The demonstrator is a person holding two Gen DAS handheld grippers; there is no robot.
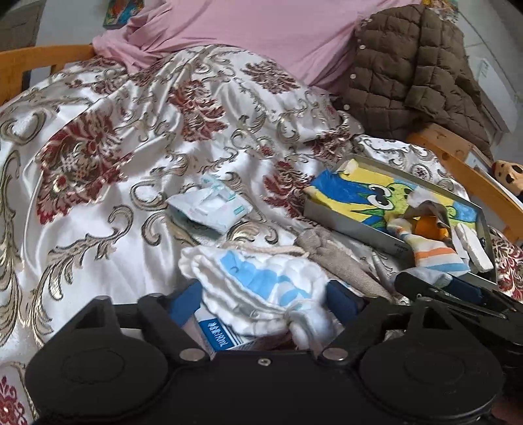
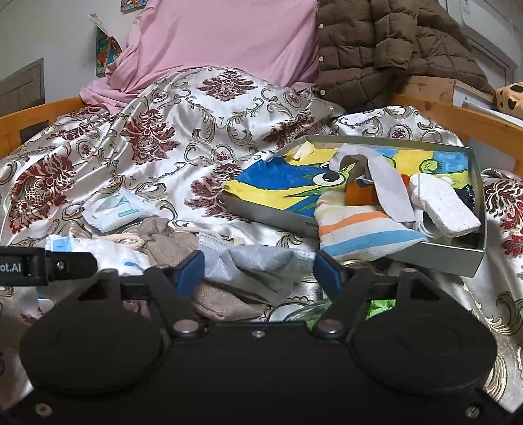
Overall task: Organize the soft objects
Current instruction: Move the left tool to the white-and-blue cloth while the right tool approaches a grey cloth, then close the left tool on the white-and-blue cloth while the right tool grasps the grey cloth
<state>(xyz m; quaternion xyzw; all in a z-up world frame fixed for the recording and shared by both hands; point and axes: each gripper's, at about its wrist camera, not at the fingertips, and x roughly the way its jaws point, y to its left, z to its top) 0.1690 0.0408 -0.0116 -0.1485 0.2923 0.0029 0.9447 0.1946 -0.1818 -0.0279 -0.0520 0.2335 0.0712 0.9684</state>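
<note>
Left wrist view: a bed under a white satin bedspread [image 1: 137, 183] with red and gold scrolls fills the frame, a pink sheet [image 1: 261, 29] at the top and a brown quilted jacket [image 1: 408, 65] at upper right. A grey box [image 1: 362, 225] at centre right holds a fish drawing, a striped sock [image 1: 431, 251] and a white sponge. At lower centre the left gripper [image 1: 264, 294] stands open around a white-and-blue cloth [image 1: 255, 278], pads just beside it. In the right wrist view the right gripper [image 2: 258, 273], also open, brackets a grey face mask [image 2: 258, 264] at lower centre.
</note>
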